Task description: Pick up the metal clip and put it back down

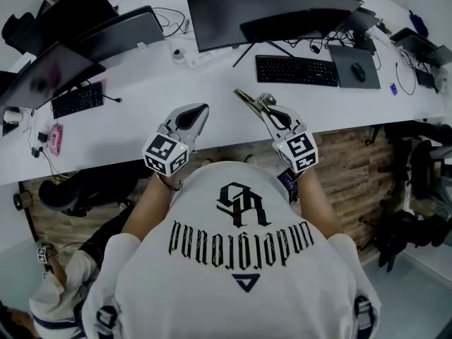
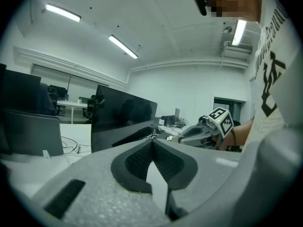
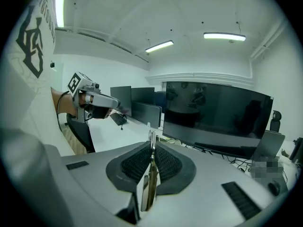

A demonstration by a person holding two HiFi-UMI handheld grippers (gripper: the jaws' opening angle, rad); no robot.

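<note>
Above the desk [image 1: 162,97], the right gripper [image 3: 152,144] pinches the metal clip [image 3: 149,183] edge-on between closed jaws, clear of the surface, while the left gripper [image 2: 152,144] hangs closed and empty alongside; the pick-up looks done, so next comes lowering the clip and letting go.

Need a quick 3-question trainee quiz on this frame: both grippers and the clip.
1. True or false: the left gripper holds the metal clip.
2. What is between the jaws of the right gripper? A) a pen B) the metal clip C) nothing
3. Fill in: the left gripper's jaws are ____, with nothing between them.
Key: 1 false; 2 B; 3 shut.
</note>
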